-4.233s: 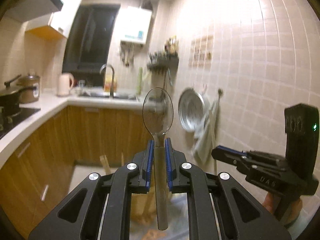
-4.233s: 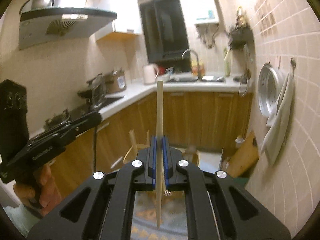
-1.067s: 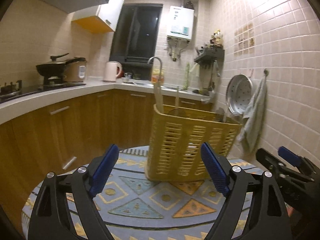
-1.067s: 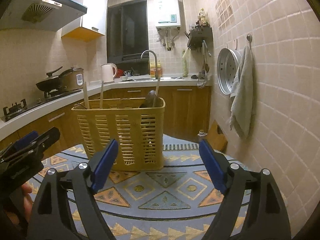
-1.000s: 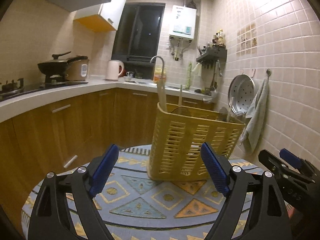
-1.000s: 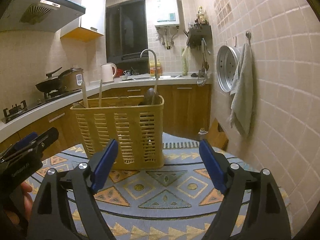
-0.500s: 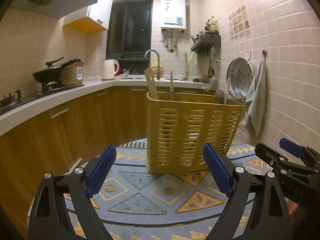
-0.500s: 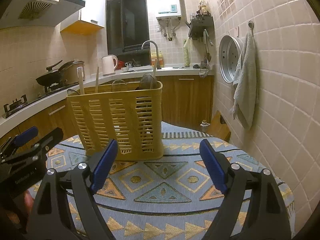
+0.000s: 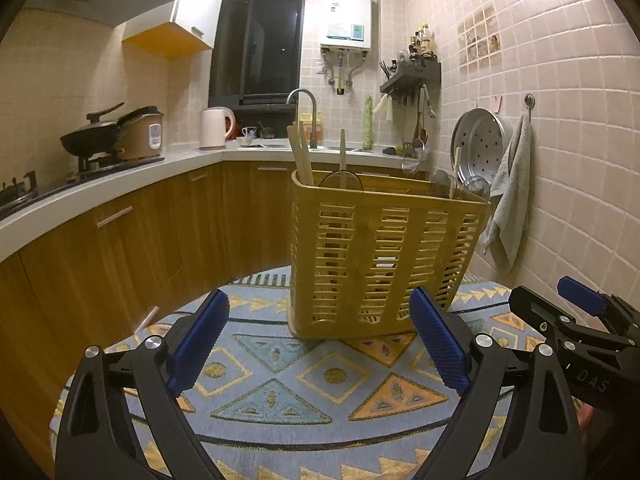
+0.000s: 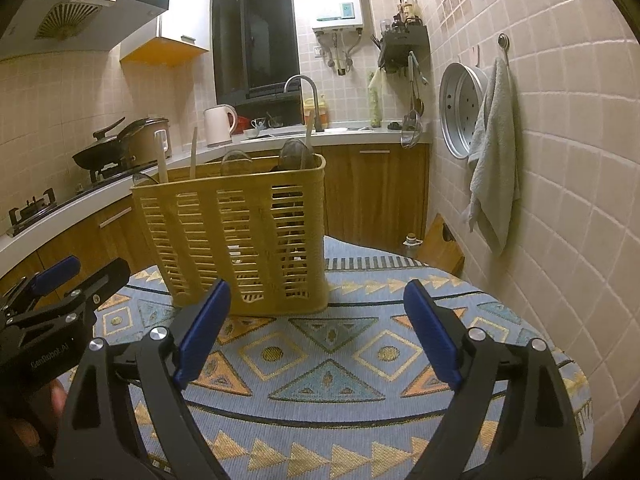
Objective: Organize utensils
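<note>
Both empty now: left tool [image 9: 320, 344] and right tool [image 10: 316, 332] spread wide, jaws just widened, spoon and chopstick released. Yellow utensil basket [image 9: 380, 256] upright mid-desk [image 9: 280, 396], nearer than before.

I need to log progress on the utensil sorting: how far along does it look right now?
Done: several utensils, chopsticks and spoons among them, stand in the yellow basket on the patterned cloth. In hand: nothing; the left gripper and right gripper are both open and empty. Left: no loose utensils show on the cloth, so it looks about finished.
</note>
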